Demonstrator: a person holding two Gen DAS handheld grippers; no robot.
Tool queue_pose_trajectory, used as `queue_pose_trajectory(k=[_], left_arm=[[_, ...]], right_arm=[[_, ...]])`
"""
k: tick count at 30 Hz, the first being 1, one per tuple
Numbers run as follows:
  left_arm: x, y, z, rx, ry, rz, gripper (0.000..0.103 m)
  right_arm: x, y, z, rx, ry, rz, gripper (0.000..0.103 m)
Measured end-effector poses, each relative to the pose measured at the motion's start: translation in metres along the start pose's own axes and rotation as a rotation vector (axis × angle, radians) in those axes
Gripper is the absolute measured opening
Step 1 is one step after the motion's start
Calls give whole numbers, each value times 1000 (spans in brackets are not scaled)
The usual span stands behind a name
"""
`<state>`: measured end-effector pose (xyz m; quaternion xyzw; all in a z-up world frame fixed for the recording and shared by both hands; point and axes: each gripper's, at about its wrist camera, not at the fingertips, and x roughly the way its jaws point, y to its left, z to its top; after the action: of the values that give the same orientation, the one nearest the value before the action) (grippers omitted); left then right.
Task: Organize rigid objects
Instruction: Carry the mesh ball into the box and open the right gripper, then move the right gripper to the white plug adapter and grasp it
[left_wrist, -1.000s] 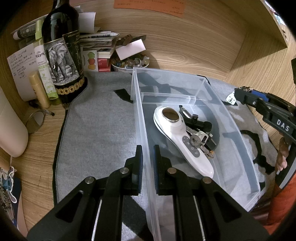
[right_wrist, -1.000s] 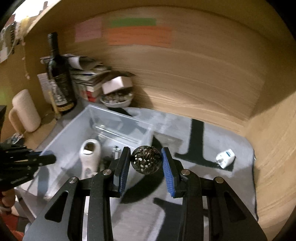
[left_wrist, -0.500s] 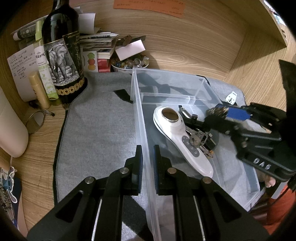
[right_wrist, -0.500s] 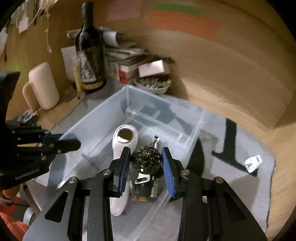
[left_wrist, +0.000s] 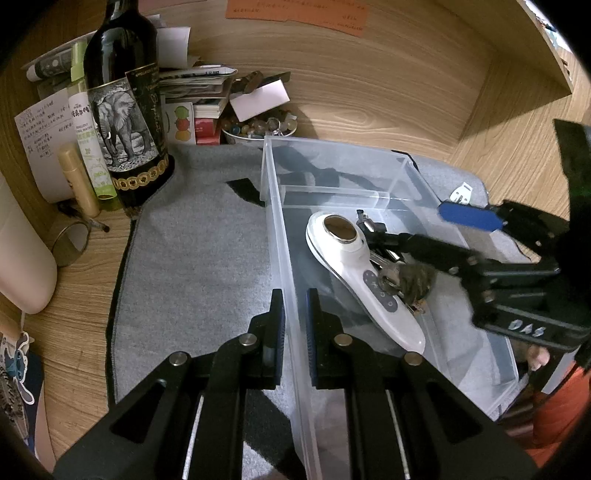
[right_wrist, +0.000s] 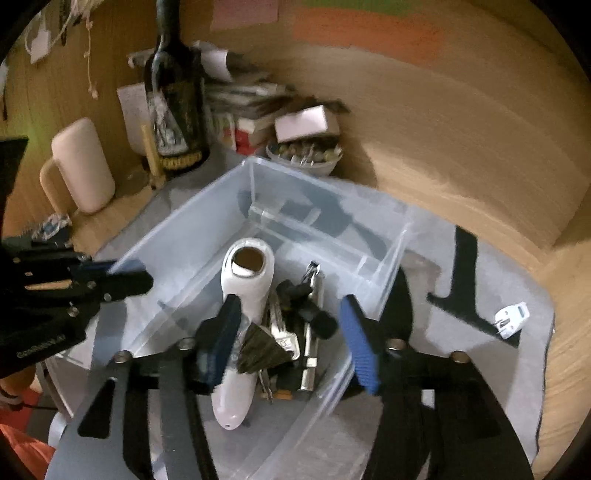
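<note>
A clear plastic bin (left_wrist: 275, 206) (right_wrist: 207, 210) stands on a grey mat. In it lie a white handheld device (left_wrist: 354, 266) (right_wrist: 245, 295), keys and a black tool (right_wrist: 306, 317). A dark perforated metal ball (right_wrist: 260, 350) (left_wrist: 415, 282), blurred, is below my open right gripper (right_wrist: 291, 343), loose between its spread fingers, on the keys. The right gripper also shows in the left wrist view (left_wrist: 458, 232) over the bin. My left gripper (left_wrist: 293, 325) is shut on the bin's left wall.
A wine bottle (left_wrist: 125, 110), small tubes, papers and a bowl of beads (left_wrist: 258, 129) crowd the back left. A cream mug (right_wrist: 79, 166) stands at the left. A small white plug (right_wrist: 511, 319) lies on the mat to the right of the bin. Wooden walls enclose the desk.
My right gripper moved over the bin, lowered and opened, letting go of the metal ball, which now lies in the bin. My left gripper has not moved.
</note>
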<state>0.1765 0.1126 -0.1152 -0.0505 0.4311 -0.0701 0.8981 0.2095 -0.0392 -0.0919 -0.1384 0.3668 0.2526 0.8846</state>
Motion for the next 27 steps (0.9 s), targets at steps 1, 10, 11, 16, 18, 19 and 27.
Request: queue_pose_trajectory(k=[1,10,11,16,18,19,27], left_arm=[[0,0,0,2,0,1,10],[-1,-1,0,2,-1,0,10],[-1,-1,0,2,-1,0,10],[-1,-1,0,1,-1,0,10],[-1,-1,0,2,-1,0,10],[-1,-1,0,2,-1,0,10],[-1,-1,1,-1,2,0,10]], right_arm=[[-4,-2,1,4,-12,-2,57],[-36,-24,7,54,-128,-80,78],[-39,-28,8,64,-134,-89,78],[-47,-56,7,139,-155,-145,78],[-49,-72,5,184,-158,-169,78],[-49,-77,5,198,-159,-177,78],[-41,-143,-4,321,-119,-320,78]])
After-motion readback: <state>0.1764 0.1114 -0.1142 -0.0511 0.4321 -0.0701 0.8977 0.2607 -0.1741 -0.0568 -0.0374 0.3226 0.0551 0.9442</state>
